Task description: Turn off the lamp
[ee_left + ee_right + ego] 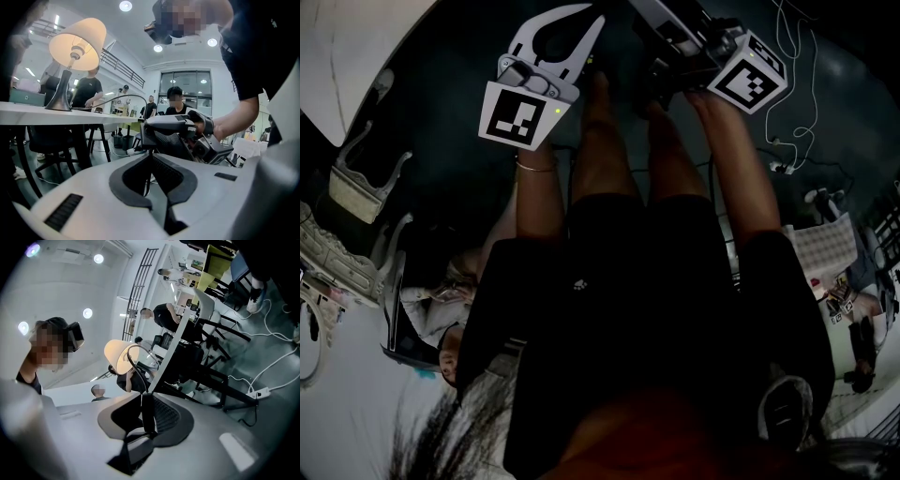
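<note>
The lamp [77,40] stands lit on a white table [28,118], with a pale shade and a metal base; the right gripper view shows the lamp [123,357] too. Its black cord [117,98] arcs off the table edge and down to both grippers. A black inline switch [147,412] on the cord stands upright between the pads of my right gripper [149,401], which is shut on it. My left gripper [150,157] is just below and in front of the right gripper [149,137], its tips closed on the thin cord hanging under the switch. The head view shows the left gripper [592,21] with tips together.
Black chairs [211,333] and table legs stand under the table. A white power strip [260,392] and loose cables [797,94] lie on the dark floor. Several people sit or stand by the table behind the lamp.
</note>
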A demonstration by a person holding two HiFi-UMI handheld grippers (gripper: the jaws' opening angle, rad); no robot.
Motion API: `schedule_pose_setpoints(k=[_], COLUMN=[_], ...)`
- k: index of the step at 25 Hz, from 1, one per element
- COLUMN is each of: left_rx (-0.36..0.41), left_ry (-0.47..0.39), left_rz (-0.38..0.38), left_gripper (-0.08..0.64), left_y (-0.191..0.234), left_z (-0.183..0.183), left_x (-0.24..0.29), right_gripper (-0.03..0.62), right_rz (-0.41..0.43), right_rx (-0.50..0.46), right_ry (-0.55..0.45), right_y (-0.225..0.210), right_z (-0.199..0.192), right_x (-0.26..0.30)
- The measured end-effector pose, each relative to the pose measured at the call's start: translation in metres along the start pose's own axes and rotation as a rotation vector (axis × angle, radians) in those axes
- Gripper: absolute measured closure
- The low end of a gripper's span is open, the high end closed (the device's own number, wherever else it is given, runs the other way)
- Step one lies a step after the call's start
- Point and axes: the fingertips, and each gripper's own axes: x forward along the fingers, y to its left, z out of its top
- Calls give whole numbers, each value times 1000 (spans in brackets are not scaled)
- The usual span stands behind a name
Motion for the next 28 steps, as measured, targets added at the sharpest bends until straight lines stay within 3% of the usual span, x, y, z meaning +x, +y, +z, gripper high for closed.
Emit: schedule_pose_setpoints(k=[28], left_rx=[-32], left_ry=[-11], left_rz=[-28], left_gripper=[537], left_y=[-4], left_z=[6], left_x=[1], right_gripper=[515], right_rz=[0], right_rx=[-23], right_ry=[30], right_y=[0], right_z=[-5], right_x=[-1])
